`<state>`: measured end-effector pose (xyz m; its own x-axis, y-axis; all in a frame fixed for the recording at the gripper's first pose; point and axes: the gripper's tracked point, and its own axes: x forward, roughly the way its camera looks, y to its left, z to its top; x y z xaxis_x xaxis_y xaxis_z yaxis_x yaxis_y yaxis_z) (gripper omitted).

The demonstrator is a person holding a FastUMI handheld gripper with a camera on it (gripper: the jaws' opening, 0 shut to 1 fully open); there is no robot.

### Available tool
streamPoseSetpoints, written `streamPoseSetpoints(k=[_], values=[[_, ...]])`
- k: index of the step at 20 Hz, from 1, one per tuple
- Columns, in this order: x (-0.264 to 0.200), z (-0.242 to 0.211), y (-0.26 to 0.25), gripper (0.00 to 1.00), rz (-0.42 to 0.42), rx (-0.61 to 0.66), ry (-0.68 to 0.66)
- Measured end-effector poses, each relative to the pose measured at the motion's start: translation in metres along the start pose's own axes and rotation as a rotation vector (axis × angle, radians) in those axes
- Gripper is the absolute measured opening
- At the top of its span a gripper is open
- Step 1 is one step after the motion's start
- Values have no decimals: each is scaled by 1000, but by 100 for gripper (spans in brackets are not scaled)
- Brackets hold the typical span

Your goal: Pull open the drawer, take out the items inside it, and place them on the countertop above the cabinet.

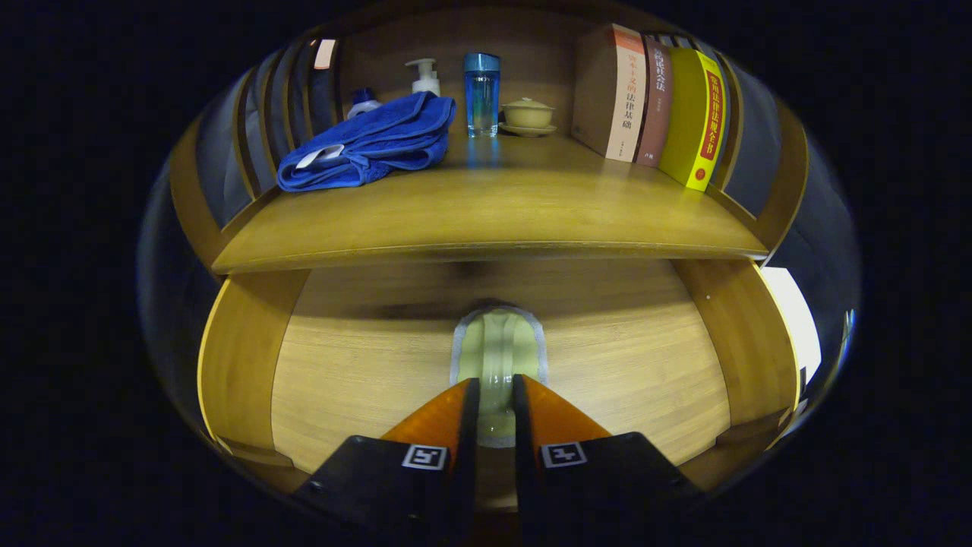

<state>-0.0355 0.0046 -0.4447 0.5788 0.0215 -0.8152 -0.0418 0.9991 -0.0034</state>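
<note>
Gripper view: a pale, translucent strip with a grey edge, seemingly a clear pull on a patch (497, 353), sits at the middle of the wooden drawer front (607, 365), directly ahead of the hand-held gripper (496, 399). Its long axis runs straight up from between the fingers toward the underside of the bench top, so it lies in line with the fingers, not across them. The two fingers stand close together with a narrow gap, and the lower end of the strip shows in that gap; whether both fingers press on it cannot be told from here.

The drawer front fills the space below the bench (493, 220), flanked by the cabinet's side posts. I judge the drawer not yet pulled out, since no inside shows, so the coming move is a straight pull back along the fingers' line.

On the bench, toward its back left corner, lies a folded blue towel (368, 144) with a pump bottle (424, 76) behind it. Near the back middle stand a blue glass (482, 95) and a lidded cup on a saucer (528, 115). Books (653, 102) stand at the back right.
</note>
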Motion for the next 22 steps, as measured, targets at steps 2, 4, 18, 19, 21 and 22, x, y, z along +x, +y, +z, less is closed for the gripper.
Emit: streamPoseSetpoints(k=[2,4,18,19,21,22], values=[[-7,4,1,28,7,-1,-15],[-18,16,3,27,17,-4,-42],[-105,78,9,22,104,3,-156],[-110,84,7,22,103,-2,-167],[-119,96,4,22,100,-11,-191],[-121,101,4,22,100,-11,-199]])
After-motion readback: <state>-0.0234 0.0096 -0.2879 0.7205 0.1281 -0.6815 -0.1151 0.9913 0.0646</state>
